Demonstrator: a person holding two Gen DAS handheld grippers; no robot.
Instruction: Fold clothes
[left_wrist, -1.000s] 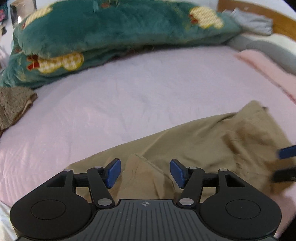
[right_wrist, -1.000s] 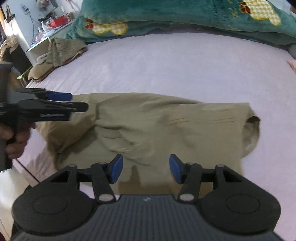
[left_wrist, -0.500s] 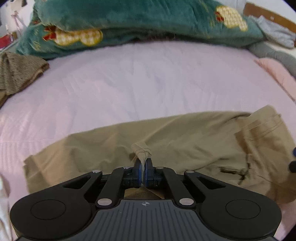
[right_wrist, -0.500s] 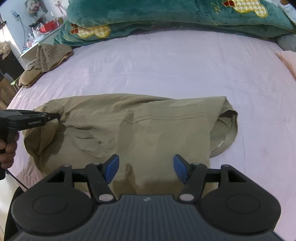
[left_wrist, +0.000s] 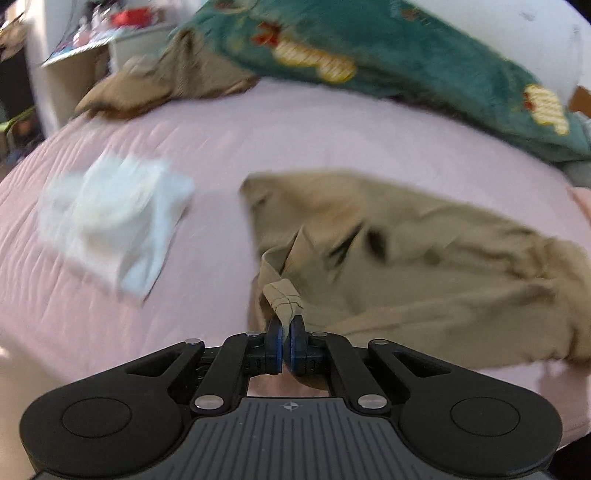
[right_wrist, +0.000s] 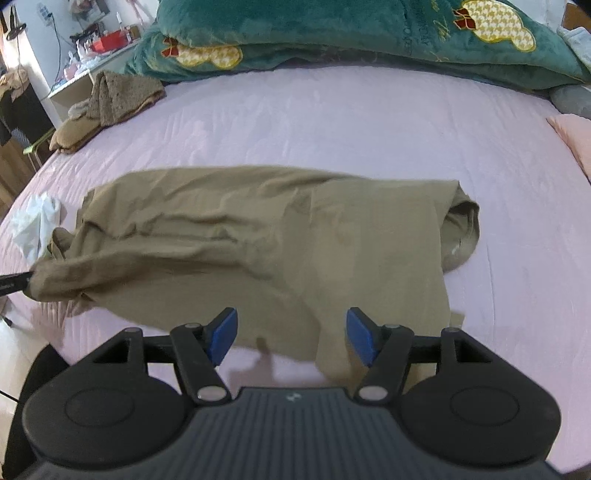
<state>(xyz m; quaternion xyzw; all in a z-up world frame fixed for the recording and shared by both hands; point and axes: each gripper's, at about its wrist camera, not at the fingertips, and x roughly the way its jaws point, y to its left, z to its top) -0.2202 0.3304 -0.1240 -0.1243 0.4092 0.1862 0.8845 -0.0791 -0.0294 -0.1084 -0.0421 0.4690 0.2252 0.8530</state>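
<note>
Khaki trousers (right_wrist: 258, 236) lie spread across the middle of the pink bedsheet (right_wrist: 332, 118), their long side running left to right, with one rounded, folded-over end at the right. At the left end the cloth is bunched and drawn toward the near left edge of the bed, where the left gripper (left_wrist: 284, 341) has its blue pads pressed tight on a small stitched tab of the fabric; the left wrist view is smeared with blur. The right gripper (right_wrist: 291, 332) hangs over the near edge of the trousers with its jaws standing apart and nothing pinched between them; the cloth lies beneath and beyond its fingertips. A crumpled white cloth (right_wrist: 35, 221) sits just left of the trousers. A brown knitted garment (right_wrist: 110, 99) lies at the far left corner, and a green plush blanket (right_wrist: 369, 33) with gold motifs runs along the far side.
</note>
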